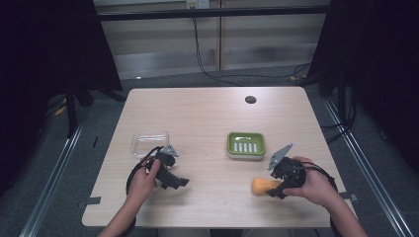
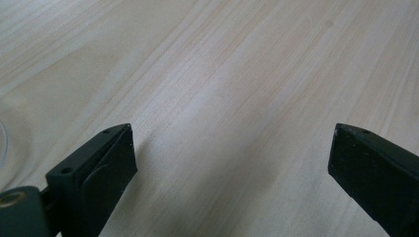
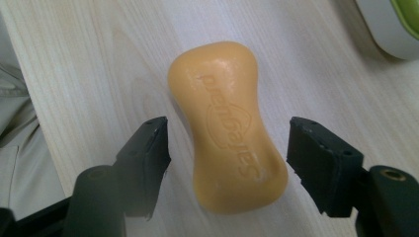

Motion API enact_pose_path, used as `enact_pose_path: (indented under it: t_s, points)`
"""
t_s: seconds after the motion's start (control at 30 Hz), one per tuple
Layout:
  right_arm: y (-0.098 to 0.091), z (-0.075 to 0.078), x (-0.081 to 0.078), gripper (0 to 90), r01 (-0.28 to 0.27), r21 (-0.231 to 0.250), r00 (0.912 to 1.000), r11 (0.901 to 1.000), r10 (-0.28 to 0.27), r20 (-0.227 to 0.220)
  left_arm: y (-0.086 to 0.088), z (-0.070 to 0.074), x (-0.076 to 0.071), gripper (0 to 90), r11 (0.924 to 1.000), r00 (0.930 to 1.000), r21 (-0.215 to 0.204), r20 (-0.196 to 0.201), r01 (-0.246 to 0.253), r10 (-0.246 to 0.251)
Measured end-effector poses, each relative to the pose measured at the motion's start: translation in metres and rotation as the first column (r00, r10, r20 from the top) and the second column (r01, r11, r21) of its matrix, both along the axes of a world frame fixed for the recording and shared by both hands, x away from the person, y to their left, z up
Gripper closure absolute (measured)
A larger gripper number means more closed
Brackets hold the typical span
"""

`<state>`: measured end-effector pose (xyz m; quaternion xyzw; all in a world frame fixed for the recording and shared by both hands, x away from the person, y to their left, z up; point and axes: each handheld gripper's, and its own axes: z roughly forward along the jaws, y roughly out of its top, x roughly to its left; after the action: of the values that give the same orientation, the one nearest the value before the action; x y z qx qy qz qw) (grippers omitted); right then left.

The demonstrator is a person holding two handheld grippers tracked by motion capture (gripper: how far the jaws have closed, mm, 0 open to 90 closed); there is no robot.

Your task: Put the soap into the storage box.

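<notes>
An orange bar of soap (image 1: 262, 186) lies flat on the wooden table near its front right. In the right gripper view the soap (image 3: 230, 128) sits between the two black jaws, with a gap showing on each side. My right gripper (image 1: 274, 190) is open around the bar's near end, and its pads do not touch it. My left gripper (image 1: 178, 182) rests at the front left of the table. The left gripper (image 2: 232, 148) is open over bare wood with nothing between its jaws.
A green soap dish (image 1: 231, 148) with a white slotted insert stands just behind the soap; its corner (image 3: 395, 29) appears in the right gripper view. A clear plastic container (image 1: 149, 142) sits behind the left gripper. A dark round hole (image 1: 250, 99) marks the table's far side.
</notes>
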<state>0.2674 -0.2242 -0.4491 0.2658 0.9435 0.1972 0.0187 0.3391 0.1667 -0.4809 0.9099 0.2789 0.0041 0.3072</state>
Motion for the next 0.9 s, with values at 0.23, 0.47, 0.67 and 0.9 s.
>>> enact_pose_path:
  t_s: [0.23, 0.47, 0.67, 0.9]
  points:
    - [0.004, -0.004, 0.000, 35.0, -0.016, -0.021, 0.9999, 0.9996, 0.016, -0.005, 0.000, 0.001, 0.000, 4.2, 1.0000, 1.0000, -0.002, 0.003, 0.001, -0.001]
    - [0.008, -0.005, 0.000, 35.8, -0.017, -0.040, 0.9998, 0.9990, 0.016, -0.006, 0.000, 0.000, 0.000, 4.2, 1.0000, 1.0000, -0.003, 0.004, 0.001, -0.001]
    - [0.013, -0.010, 0.001, 37.2, -0.042, -0.066, 0.9991, 0.9969, 0.042, 0.000, 0.001, 0.001, 0.001, 4.2, 0.9999, 0.9999, 0.007, 0.007, 0.015, -0.015]
    - [0.016, -0.012, 0.002, 39.5, -0.068, -0.096, 0.9977, 0.9931, 0.068, 0.003, 0.000, 0.001, 0.000, 4.2, 0.9999, 0.9999, 0.006, 0.005, 0.014, -0.014]
